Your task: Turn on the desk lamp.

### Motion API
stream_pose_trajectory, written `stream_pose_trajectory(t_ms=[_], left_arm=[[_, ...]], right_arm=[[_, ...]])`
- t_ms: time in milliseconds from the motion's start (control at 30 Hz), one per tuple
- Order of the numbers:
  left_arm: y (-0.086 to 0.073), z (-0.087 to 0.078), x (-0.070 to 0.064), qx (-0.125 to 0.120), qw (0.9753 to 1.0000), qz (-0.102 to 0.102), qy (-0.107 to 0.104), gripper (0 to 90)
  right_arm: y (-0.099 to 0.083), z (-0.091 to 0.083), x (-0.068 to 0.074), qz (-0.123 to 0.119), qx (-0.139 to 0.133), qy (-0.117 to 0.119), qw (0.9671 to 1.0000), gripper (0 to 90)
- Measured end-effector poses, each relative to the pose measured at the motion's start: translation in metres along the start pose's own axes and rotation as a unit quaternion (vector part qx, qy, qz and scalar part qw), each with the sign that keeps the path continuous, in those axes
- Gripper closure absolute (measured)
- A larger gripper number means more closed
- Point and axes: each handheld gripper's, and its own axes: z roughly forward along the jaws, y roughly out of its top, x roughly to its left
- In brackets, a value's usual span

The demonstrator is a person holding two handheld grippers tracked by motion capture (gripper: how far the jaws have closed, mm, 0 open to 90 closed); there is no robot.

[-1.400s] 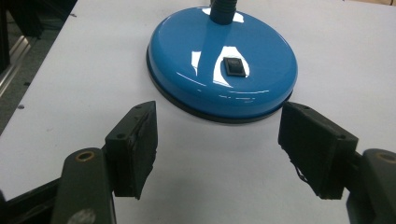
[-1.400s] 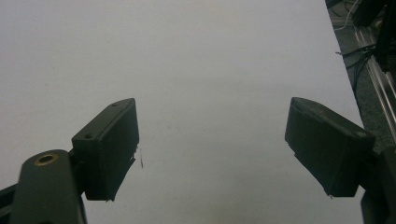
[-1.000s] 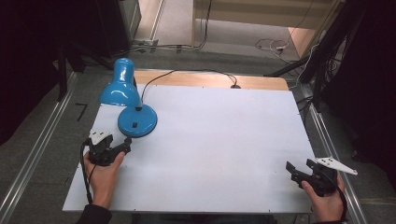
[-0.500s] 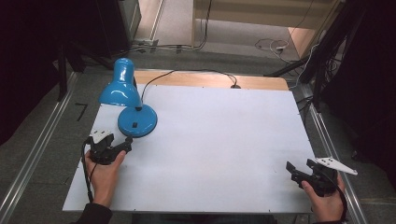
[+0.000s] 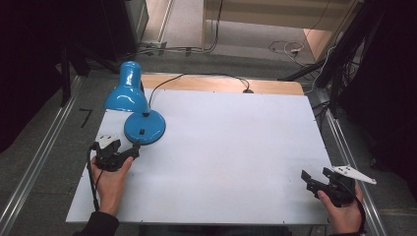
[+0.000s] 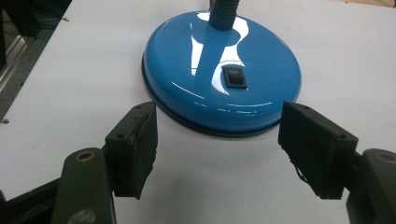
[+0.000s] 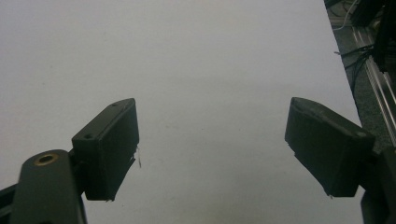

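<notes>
At the worktop's (image 5: 221, 162) left edge, my left gripper (image 6: 219, 149) rests with fingers (image 6: 135, 144) spread apart, aimed at the blue lamp's round base (image 6: 219, 70), which sits just beyond them near the far left corner. The lamp's shade (image 5: 127, 91) leans out over that edge; its black cord (image 5: 206, 76) runs along the far edge. Bare white surface stretches rightward to my right gripper (image 7: 215, 149) at the near right corner, fingers wide apart over nothing.
</notes>
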Motion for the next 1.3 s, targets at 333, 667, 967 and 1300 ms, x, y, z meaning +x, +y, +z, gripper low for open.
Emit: stream_pose_trajectory(t_ms=[333, 667, 967, 1300], left_arm=[[0.003, 0.004, -0.003, -0.002, 1.0000, 0.004, -0.002, 29.6], [0.006, 0.008, -0.004, -0.006, 1.0000, 0.002, -0.004, 31.5], [0.011, 0.007, -0.007, -0.010, 0.9997, 0.022, 0.004, 32.7], [0.017, 0.013, -0.012, -0.012, 0.9996, 0.024, -0.003, 34.0]], right_arm=[[0.000, 0.000, 0.000, 0.000, 0.001, 0.000, 1.0000, 16.2], [0.000, 0.001, 0.000, 0.000, 0.000, 0.001, 1.0000, 16.2], [0.000, 0.001, 0.000, -0.002, 0.000, 0.000, 1.0000, 16.2], [0.000, 0.001, 0.000, 0.000, 0.000, 0.000, 1.0000, 16.2]])
